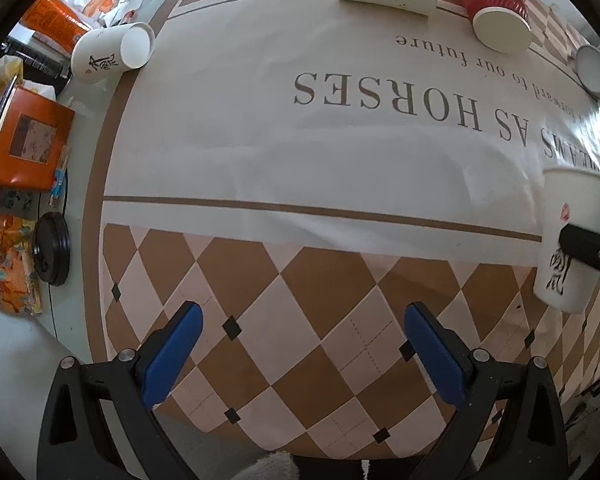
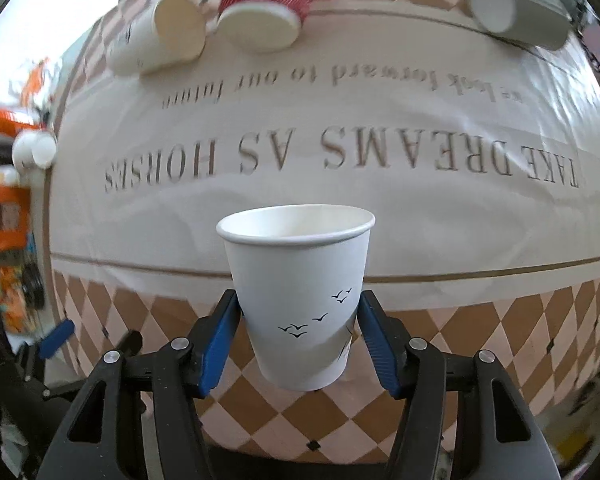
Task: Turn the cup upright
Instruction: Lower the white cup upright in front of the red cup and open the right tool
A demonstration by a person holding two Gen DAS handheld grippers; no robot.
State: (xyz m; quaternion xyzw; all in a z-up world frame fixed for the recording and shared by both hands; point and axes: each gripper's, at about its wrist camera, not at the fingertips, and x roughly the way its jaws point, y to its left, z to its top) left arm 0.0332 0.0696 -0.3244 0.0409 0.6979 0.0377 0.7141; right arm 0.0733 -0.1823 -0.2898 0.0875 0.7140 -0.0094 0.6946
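Note:
A white paper cup with small black birds [image 2: 300,300] stands mouth-up between the blue pads of my right gripper [image 2: 298,300], which is shut on its lower body; its base is close to or on the checkered cloth, I cannot tell which. The same cup [image 1: 572,240] shows at the right edge of the left wrist view, with a black finger [image 1: 592,250] across it. My left gripper [image 1: 300,316] is open and empty above the checkered border of the tablecloth [image 1: 300,152].
Several cups lie on their sides at the far edge: a white one [image 2: 160,40], a red ribbed one [image 2: 264,4], a grey one [image 2: 516,8] and a white one at the left [image 1: 112,52]. Orange boxes [image 1: 28,144] and a black lid [image 1: 52,252] crowd the left side.

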